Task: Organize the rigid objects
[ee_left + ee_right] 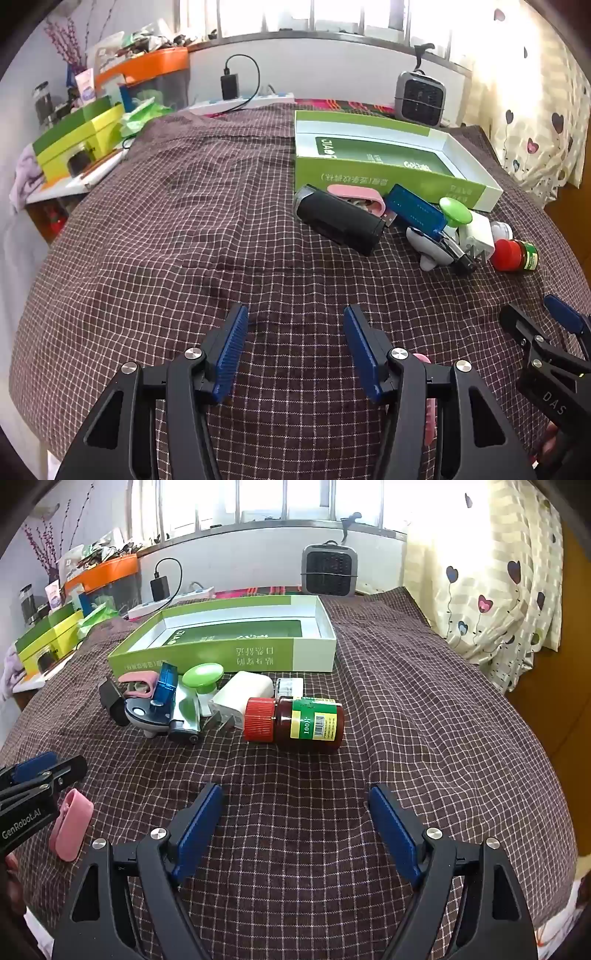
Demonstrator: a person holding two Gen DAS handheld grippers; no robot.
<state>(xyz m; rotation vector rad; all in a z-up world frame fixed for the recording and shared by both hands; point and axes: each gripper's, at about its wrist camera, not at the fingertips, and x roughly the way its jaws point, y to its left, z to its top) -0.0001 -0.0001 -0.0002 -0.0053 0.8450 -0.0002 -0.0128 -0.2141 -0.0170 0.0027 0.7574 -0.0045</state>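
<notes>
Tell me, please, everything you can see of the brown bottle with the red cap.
The bottle lies on its side on the checked cloth, its ribbed red cap pointing left. Its dark brown body looks like glossy plastic or glass and carries a green and yellow label with a barcode. The cap is on. The white block sits just behind the cap. Neither gripper touches it.

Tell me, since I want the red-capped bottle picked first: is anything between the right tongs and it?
Nothing visible. Only bare checked cloth lies between the open right tongs and the red-capped bottle, which lies on its side nearest them; the other items sit beside and behind it.
</notes>
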